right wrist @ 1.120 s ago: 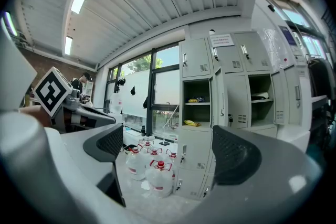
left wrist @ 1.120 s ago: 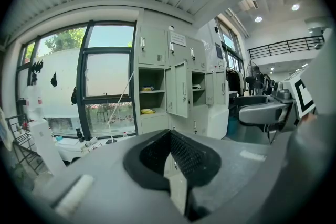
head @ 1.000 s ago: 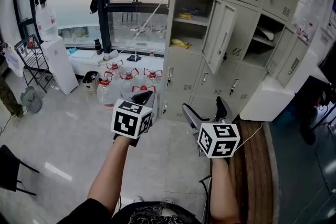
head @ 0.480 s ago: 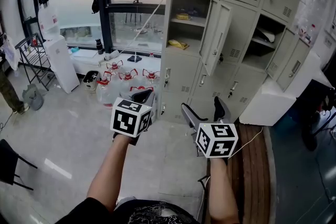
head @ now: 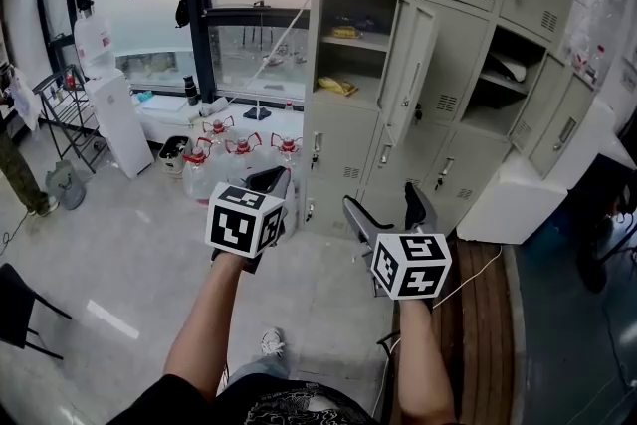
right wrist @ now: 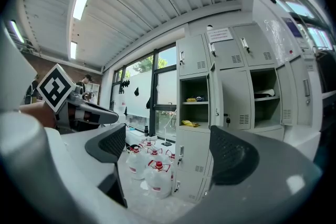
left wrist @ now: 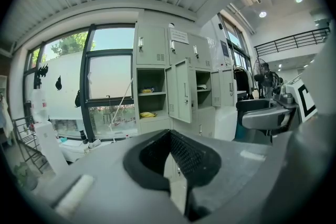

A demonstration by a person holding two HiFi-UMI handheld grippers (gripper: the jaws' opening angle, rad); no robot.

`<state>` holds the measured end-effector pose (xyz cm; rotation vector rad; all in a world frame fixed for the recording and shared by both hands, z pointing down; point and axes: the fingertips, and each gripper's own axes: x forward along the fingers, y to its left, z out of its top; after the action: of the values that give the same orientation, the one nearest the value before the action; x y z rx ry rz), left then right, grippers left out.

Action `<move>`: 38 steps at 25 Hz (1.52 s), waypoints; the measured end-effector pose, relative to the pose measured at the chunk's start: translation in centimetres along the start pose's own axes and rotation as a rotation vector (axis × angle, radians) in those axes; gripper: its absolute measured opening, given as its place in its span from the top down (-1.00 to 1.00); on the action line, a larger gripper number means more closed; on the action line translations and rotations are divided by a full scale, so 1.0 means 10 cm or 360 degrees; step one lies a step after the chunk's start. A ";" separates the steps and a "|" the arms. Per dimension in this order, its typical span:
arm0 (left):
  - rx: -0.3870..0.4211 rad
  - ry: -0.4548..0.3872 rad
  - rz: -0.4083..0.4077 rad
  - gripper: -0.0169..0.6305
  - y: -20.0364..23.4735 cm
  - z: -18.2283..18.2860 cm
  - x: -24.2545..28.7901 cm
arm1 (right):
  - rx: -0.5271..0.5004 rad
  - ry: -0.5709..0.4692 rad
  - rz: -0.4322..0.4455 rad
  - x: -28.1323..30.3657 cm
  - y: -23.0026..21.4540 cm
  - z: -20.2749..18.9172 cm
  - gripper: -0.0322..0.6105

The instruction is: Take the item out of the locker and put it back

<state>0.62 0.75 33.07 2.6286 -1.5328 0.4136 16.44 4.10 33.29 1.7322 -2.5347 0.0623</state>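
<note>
As you stand facing the locker bank [head: 453,129], the holdings read as follows.

Left gripper [head: 271,182]: held up in front of you, short of the lockers. Its jaws are brought together with nothing between them; the left gripper view shows the two black pads [left wrist: 149,157] meeting at a point.

Right gripper [head: 383,202]: level with the left one, on your right side. Its jaws are spread wide and empty, and between them the right gripper view shows only the lockers and the floor.

Yellow item [head: 338,87]: lies on the lower shelf of the open locker compartment, well apart from both grippers.

Second yellow item [head: 345,32]: on the upper shelf of the same compartment.

Locker door [head: 410,65]: swung outward at the compartment's right side.

White item [head: 506,65]: inside another open compartment further right.

Water jugs [head: 239,152]: red-capped, grouped on the floor left of the locker bank, below the window.

Desk [head: 478,323]: wooden, its long left edge running beside your right forearm.
</note>
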 end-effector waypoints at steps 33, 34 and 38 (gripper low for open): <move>-0.0033 0.0019 -0.0088 0.95 1.43 0.34 1.78 | -0.0020 0.0082 -0.0024 2.18 -0.44 0.24 -0.64; -0.0036 0.0022 -0.0092 0.95 1.47 0.35 1.83 | -0.0019 0.0086 -0.0027 2.24 -0.45 0.24 -0.64; -0.0034 0.0035 -0.0123 0.95 1.60 0.39 2.06 | -0.0013 0.0103 -0.0048 2.48 -0.52 0.25 -0.64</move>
<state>-2.81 -25.42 33.59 2.6473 -1.4160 0.4166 12.22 -20.96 32.79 1.7356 -2.4600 0.1046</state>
